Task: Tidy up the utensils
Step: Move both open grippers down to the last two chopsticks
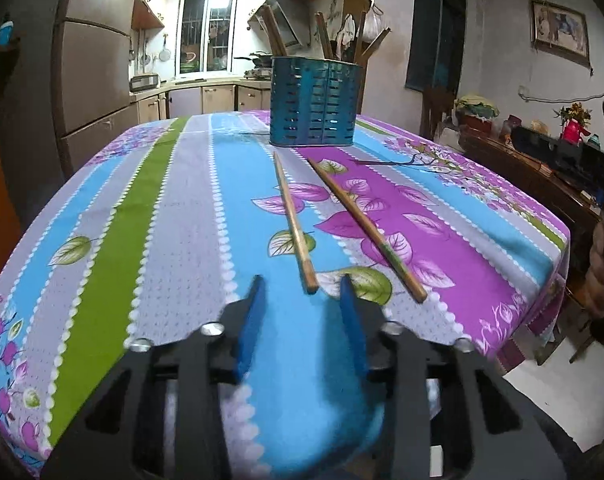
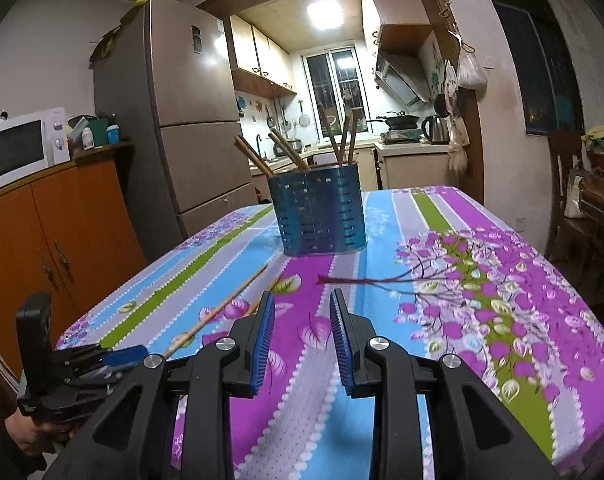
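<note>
Second chopstick [image 2: 266,296] — mostly hidden behind right gripper [image 2: 302,312]

Nothing readable turned up in either view. The fridge [image 2: 174,92] carried a dark sticker and a pale label near its top edge, but the print on both was far too small and blurred to make out. The microwave [image 2: 22,152] had a control panel on its right side, markings there just smudges. A framed picture [image 1: 559,32] hung on the wall, showing a scene but no legible words. The tablecloth [image 1: 182,208] on the bench showed only stripes, leaves and blossoms, no lettering. The blue utensil holder [image 2: 319,212] bore slots, no brand or number.
</note>
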